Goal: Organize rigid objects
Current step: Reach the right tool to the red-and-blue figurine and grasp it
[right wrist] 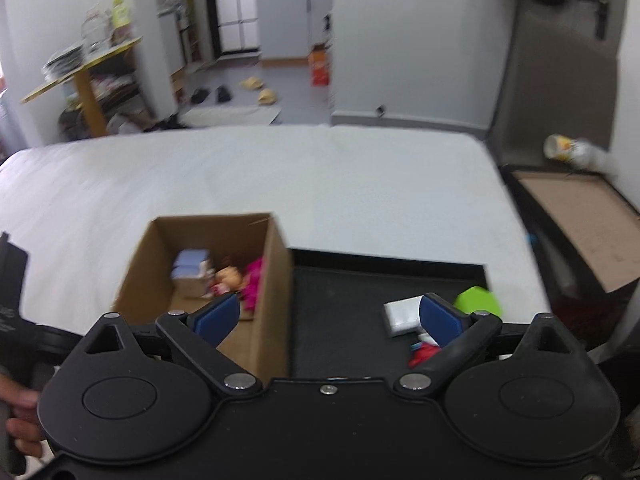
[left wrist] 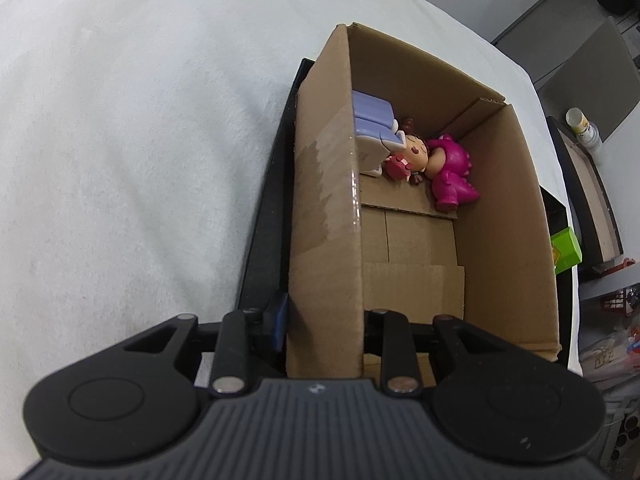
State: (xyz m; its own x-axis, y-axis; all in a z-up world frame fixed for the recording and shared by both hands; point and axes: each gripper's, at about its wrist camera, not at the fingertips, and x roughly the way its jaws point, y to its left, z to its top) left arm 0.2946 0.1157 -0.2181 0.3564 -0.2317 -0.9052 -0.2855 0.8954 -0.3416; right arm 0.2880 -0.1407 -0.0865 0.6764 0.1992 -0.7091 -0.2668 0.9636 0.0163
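Note:
An open cardboard box stands on a black tray. Inside lie a pink doll and a lavender-and-white block. My left gripper is shut on the box's near-left wall, one finger outside and one inside. My right gripper is open and empty, straddling the box's right wall. On the tray lie a white packet, a green box and a small red item.
The tray rests on a white cloth-covered surface. A low black shelf with a bottle stands to the right. A cluttered room with a yellow table lies beyond.

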